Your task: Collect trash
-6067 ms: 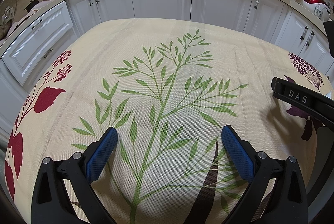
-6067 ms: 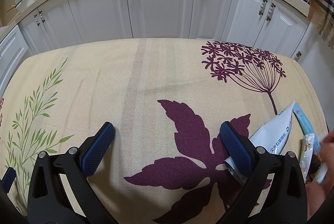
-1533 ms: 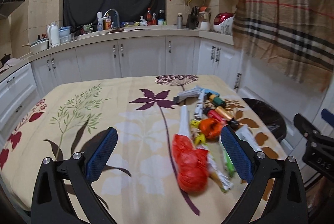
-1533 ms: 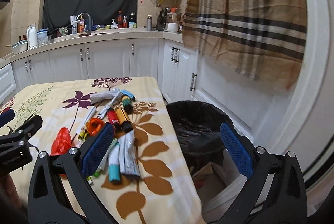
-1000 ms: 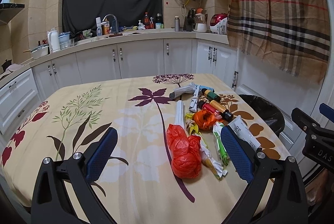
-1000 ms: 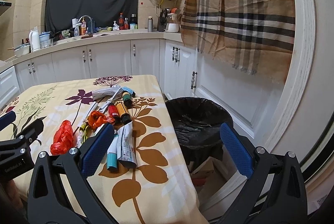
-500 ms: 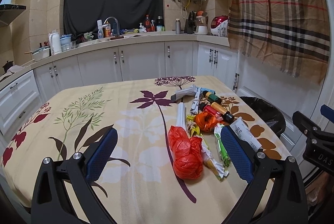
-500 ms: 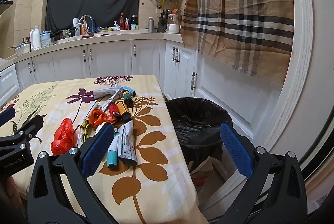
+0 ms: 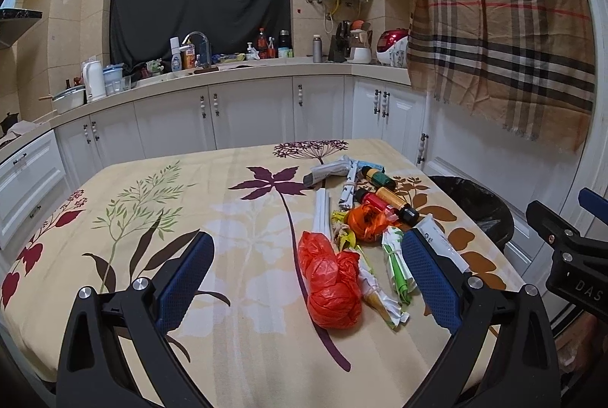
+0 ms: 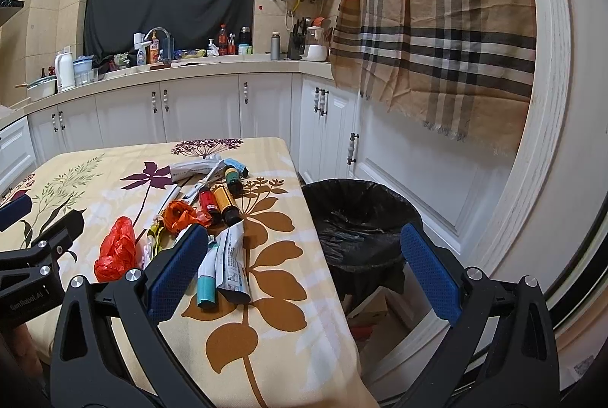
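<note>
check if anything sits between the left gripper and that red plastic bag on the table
Nothing visible does. The left gripper is open and held back from the table, and only bare tablecloth lies in front of the red plastic bag. The other wrappers lie to the bag's right and behind it.

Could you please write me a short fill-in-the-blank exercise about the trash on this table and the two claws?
1. The crumpled red plastic bag lies on the floral ____.
2. The round bin beside the table is lined with a ____ bag.
3. Both the left claw and the right claw are ____ and hold nothing.
4. The white tube lies beside a ____-capped tube.

Missing words: tablecloth; black; open; teal
</note>
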The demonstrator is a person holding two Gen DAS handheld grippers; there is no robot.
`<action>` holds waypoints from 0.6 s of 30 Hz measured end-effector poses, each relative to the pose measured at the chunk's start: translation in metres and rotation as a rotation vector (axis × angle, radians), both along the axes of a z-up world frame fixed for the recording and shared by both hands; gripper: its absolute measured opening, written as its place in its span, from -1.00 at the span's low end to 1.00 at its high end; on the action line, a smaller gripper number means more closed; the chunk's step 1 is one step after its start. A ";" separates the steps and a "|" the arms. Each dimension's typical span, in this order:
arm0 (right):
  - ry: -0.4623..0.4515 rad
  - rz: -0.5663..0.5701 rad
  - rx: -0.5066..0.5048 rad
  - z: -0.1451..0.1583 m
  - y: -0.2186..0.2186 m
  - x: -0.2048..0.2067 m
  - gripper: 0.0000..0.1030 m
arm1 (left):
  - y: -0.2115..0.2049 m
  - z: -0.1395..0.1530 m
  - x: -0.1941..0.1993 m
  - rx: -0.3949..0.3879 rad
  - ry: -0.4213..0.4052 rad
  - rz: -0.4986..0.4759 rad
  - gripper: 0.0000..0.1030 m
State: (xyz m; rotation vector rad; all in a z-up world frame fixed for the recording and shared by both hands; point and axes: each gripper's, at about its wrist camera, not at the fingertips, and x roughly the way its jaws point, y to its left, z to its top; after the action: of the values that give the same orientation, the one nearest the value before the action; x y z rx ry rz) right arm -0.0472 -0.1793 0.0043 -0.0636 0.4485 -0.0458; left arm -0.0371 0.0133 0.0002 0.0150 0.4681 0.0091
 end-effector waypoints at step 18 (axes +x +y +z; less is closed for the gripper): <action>-0.004 -0.003 0.006 0.001 -0.001 -0.004 0.92 | -0.001 0.003 -0.003 -0.021 -0.005 -0.014 0.87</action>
State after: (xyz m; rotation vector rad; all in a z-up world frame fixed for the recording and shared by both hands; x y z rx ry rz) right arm -0.0514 -0.1801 0.0056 -0.0565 0.4443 -0.0474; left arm -0.0404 0.0125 0.0027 -0.0019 0.4631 -0.0093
